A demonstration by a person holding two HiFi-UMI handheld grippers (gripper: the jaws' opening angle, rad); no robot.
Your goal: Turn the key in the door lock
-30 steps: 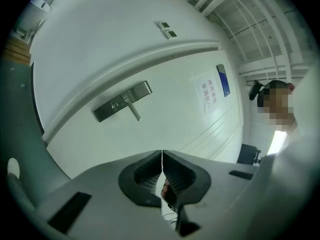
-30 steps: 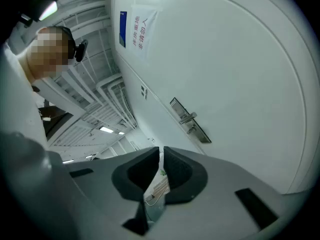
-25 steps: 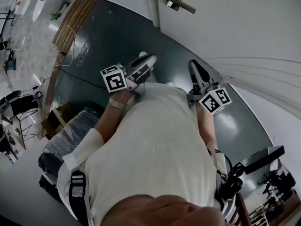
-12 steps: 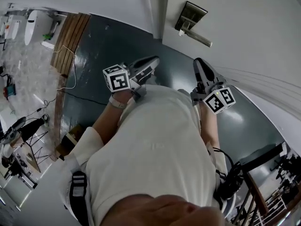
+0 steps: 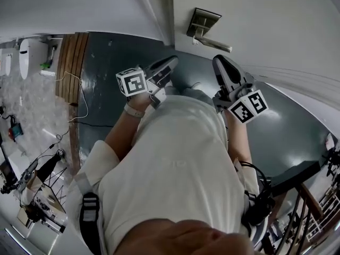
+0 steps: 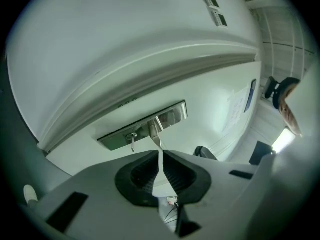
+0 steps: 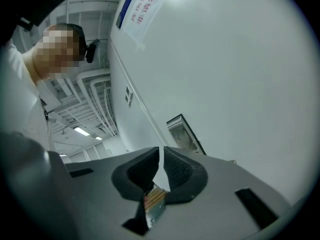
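White door (image 5: 255,15) fills the upper right of the head view. The key (image 6: 132,140) sits in the lock plate (image 6: 172,116) at the centre of the left gripper view, just left of the lever handle (image 6: 156,133) — nothing touches it. Your left gripper (image 6: 161,159) points level toward it, still apart, jaws pressed together on nothing; they must part before taking it. Your right gripper (image 7: 161,159), likewise closed and empty, faces bare door beside the plate — apparently spare.
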